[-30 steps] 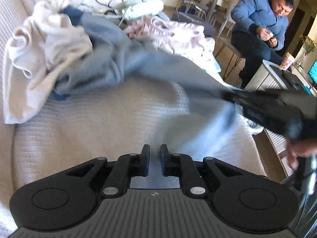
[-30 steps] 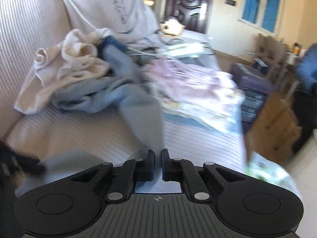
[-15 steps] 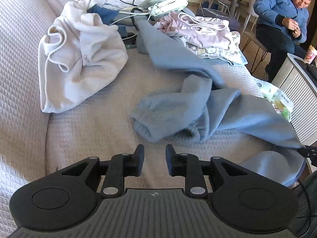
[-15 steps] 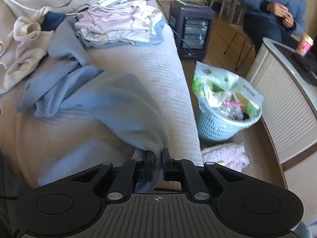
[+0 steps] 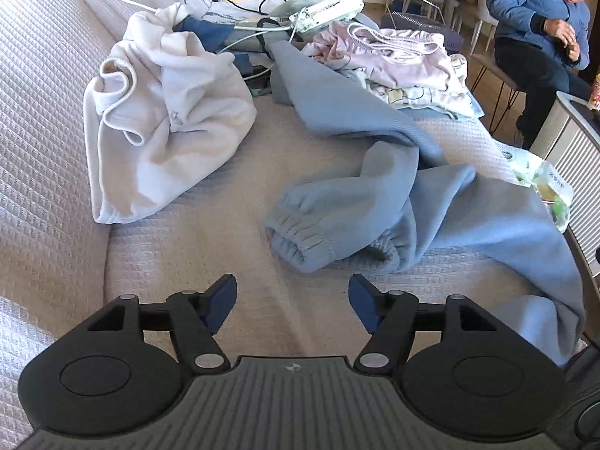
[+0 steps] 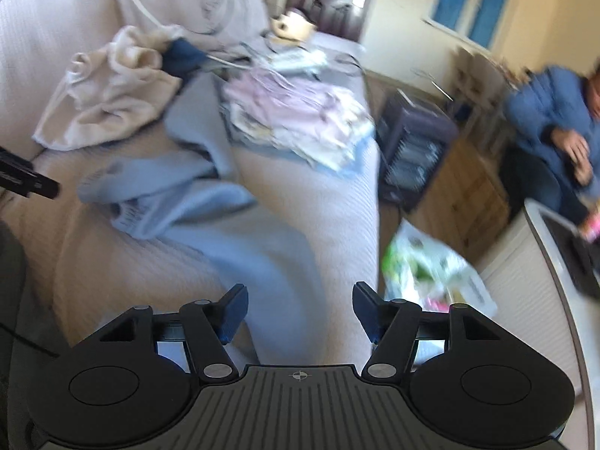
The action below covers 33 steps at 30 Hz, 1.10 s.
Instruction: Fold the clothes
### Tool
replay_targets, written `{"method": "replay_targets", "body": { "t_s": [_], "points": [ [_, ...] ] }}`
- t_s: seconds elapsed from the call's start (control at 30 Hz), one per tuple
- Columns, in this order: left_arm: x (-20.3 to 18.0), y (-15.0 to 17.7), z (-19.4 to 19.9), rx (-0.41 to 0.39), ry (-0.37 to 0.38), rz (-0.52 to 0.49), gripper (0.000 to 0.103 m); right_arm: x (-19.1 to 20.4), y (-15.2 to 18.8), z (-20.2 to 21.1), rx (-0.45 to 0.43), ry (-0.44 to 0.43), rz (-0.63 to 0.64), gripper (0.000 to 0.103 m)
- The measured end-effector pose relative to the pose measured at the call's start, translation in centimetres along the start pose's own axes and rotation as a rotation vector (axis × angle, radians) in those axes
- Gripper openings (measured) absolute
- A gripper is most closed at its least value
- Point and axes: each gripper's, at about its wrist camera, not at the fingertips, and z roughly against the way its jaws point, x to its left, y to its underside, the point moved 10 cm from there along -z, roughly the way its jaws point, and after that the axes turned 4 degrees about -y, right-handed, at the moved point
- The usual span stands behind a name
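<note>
Cream quilted sofa (image 5: 48, 195), wooden floor (image 6: 468, 187), dark door (image 6: 330, 3); blue-paned window (image 6: 472, 18), cream walls (image 6: 397, 11)

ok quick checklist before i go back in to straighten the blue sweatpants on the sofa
1. Left gripper free of cloth: ok. Its jaws have just been opening, only bare sofa cover between them.
2. Right gripper released: ok. Jaws just opened; the blue sweatpants lie under the gap, pads not pressing.
3. Blue sweatpants flat: not ok, legs bunched and crossed.
4. Cuffs reachable: ok, one elastic cuff lies just ahead of the left gripper.
5. Room to spread: not ok, the cream garment and the folded pile crowd the far end.
6. Waistband location: cannot tell.
</note>
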Motion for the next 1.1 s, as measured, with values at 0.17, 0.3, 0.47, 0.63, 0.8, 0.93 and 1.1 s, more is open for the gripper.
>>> {"method": "replay_targets", "body": {
  "t_s": [0.17, 0.3, 0.47, 0.63, 0.8, 0.93, 1.1],
  "points": [
    [-1.8, -1.1, -1.4, -0.044, 0.04, -0.076, 0.07, 3.1, -2.7, -1.6, -0.056, -0.095, 0.095, 0.063],
    [-3.1, -2.0, -4.4, -0.047, 0.061, -0.134, 0.041, 7.3, -4.3, -3.6, -0.11, -0.23, 0.218, 0.063],
    [-2.8, -3.4, -7.7, -0.003, 0.132, -0.098, 0.022, 13.7, -4.9, -7.3, -0.121, -0.37, 0.413, 0.052],
    [-1.4, -5.7, -7.3, -0.036, 0.161, -0.081, 0.008, 18.2, -4.5, -11.0, -0.078, -0.407, 0.589, 0.045],
    [0.3, -7.0, -7.2, -0.057, 0.165, -0.021, 0.008, 20.2, -4.5, -14.6, -0.096, -0.327, 0.71, 0.036],
    [0.9, -7.1, -7.4, -0.06, 0.16, 0.001, 0.008, 20.6, -4.9, -15.1, -0.029, -0.412, 0.576, 0.02],
    [2.5, -8.6, -4.6, -0.13, 0.053, -0.067, 0.006, 20.8, -7.2, -9.3, 0.032, -0.65, 0.312, 0.019]
  ]
}}
